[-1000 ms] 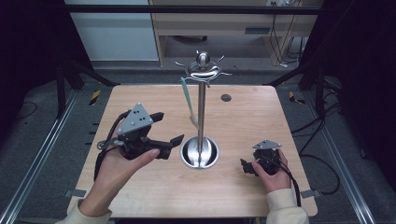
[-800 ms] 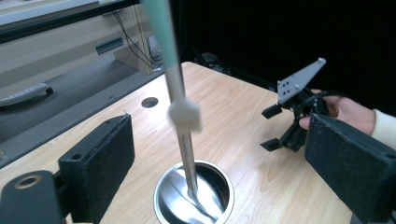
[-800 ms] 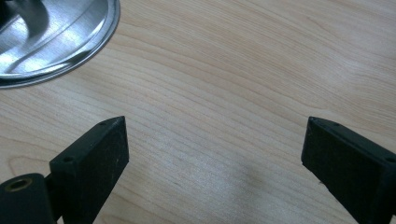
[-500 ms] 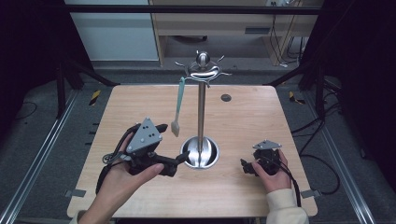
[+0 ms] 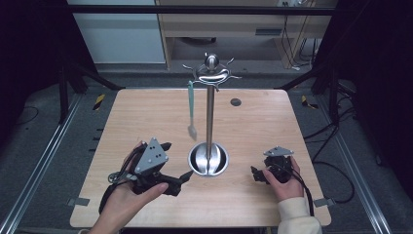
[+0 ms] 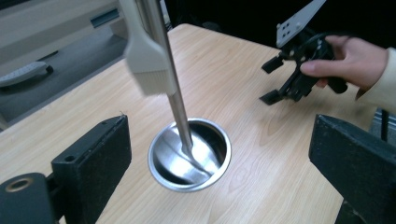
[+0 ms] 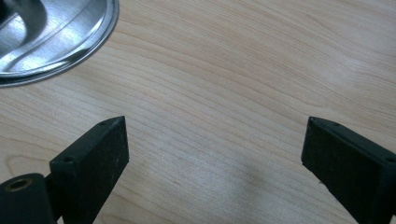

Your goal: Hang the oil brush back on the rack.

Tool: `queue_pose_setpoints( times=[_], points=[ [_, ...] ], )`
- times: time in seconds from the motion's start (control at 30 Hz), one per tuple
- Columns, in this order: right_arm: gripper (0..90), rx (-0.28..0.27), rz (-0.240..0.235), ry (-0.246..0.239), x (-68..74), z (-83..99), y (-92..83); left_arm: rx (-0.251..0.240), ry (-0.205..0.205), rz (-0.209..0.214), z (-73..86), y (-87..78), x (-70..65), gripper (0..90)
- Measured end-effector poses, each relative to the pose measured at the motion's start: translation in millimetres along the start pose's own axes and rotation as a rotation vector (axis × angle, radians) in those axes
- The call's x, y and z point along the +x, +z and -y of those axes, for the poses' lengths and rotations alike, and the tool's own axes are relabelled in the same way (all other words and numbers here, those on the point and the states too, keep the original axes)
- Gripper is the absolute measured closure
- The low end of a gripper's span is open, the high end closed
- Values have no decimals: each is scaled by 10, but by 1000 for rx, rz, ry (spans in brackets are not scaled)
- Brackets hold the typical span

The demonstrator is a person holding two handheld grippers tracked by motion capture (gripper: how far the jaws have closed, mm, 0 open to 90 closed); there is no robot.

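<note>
A steel stand with a hooked crown point(image 5: 210, 73) rises from a round dish base point(image 5: 208, 159) at the middle of the wooden table point(image 5: 146, 112). A pale teal brush point(image 5: 191, 105) hangs from one left hook, its bristle head low beside the pole. My left gripper point(image 5: 176, 160) is open just left of the base. In the left gripper view its jaws point(image 6: 224, 140) frame the base point(image 6: 189, 154), the pole point(image 6: 173, 93) and the brush head point(image 6: 147, 60). My right gripper point(image 5: 256, 175) rests open on the table right of the base, also seen from the left gripper point(image 6: 272, 81). Its own view point(image 7: 215, 140) has bare wood between the jaws.
A small dark round spot point(image 5: 235, 102) lies on the table behind and right of the stand. The base's rim point(image 7: 51, 37) sits at the top left of the right gripper view. Metal frame rails run along both sides of the table.
My left gripper has drawn back toward the table's front edge and slightly right, closer to the base. The hanging brush has swung a little. The right gripper has stayed put.
</note>
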State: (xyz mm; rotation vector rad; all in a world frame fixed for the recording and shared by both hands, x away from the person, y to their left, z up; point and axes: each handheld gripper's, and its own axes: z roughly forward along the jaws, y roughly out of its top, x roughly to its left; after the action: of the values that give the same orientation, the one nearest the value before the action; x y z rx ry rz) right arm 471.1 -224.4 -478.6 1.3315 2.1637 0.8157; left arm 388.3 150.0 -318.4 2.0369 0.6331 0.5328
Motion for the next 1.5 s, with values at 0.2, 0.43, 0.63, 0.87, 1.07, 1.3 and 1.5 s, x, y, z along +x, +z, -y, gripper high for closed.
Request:
queue_pose_setpoints(
  times=[0.2,0.43,0.63,0.87,1.07,1.3,1.5],
  points=[
    [81,-2,-1,-1,2,1,2,19,2,-42,217,51,69,56],
    [81,1,2,0,7,3,6,56,-5,-83,456,145,167,56],
    [81,5,0,3,9,3,4,90,-16,-102,641,226,279,56],
    [81,5,0,-3,8,4,8,120,-47,-125,838,290,436,57],
    [81,5,1,-6,11,8,14,140,-73,-144,970,341,557,59],
    [81,7,3,-6,13,11,17,170,-108,-157,1124,398,689,61],
    [81,10,1,-7,15,11,17,189,-137,-171,1245,428,795,62]
  ],
)
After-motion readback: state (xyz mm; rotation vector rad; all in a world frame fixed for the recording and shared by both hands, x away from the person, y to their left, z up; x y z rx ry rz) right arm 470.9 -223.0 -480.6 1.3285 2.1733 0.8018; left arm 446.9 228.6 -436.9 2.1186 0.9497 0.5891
